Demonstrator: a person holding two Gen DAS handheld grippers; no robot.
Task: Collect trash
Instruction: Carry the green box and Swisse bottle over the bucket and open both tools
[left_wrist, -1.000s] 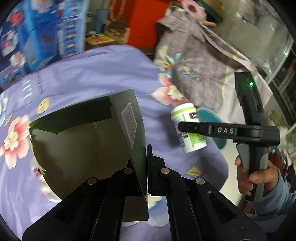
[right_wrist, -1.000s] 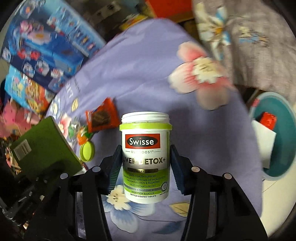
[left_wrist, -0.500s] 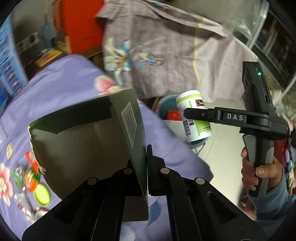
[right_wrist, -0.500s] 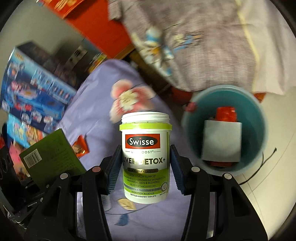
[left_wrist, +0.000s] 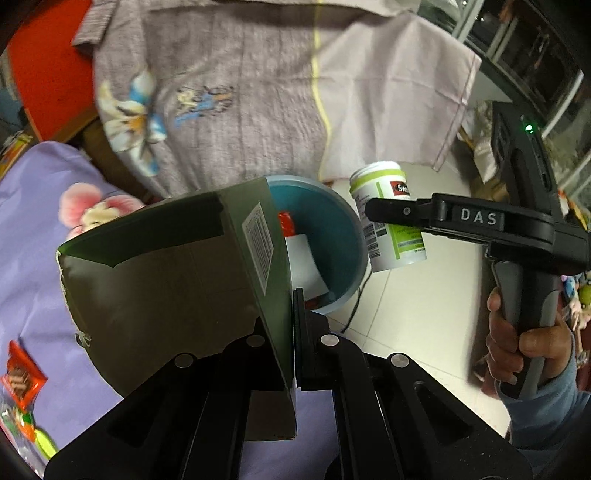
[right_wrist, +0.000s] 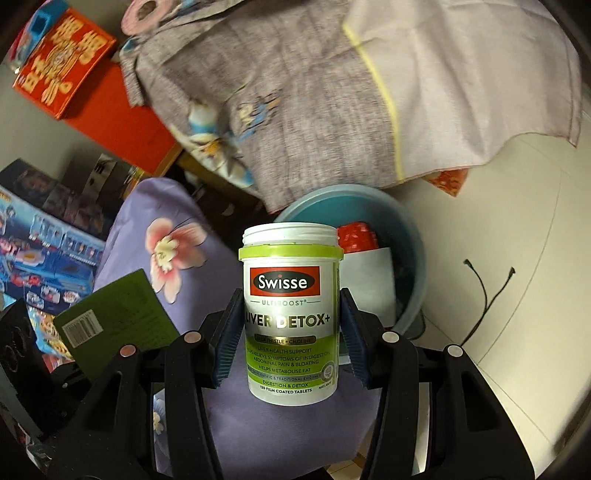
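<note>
My left gripper (left_wrist: 293, 325) is shut on one wall of a torn green carton (left_wrist: 177, 266), which it holds in the air at the near rim of a teal bin (left_wrist: 343, 229) on the floor. My right gripper (right_wrist: 290, 334) is shut on a white and green Swisse pill bottle (right_wrist: 291, 314), upright between its blue pads. In the left wrist view that bottle (left_wrist: 388, 221) hangs just right of the bin. In the right wrist view the bin (right_wrist: 410, 236) lies just behind the bottle, and the green carton (right_wrist: 114, 317) shows at the left. A red packet and a white paper lie in the bin.
A purple flowered cloth (left_wrist: 40, 229) covers the table on the left, with an orange wrapper (left_wrist: 22, 380) and other small litter on it. A grey flowered cloth (left_wrist: 236, 92) hangs behind the bin. A black cable (right_wrist: 487, 295) lies on the white floor tiles. Colourful boxes (right_wrist: 40, 251) stand at the left.
Both grippers have swung off the purple table toward the teal bin with their loads. The bin now sits directly behind the carton and the bottle. Neither grip has changed.
</note>
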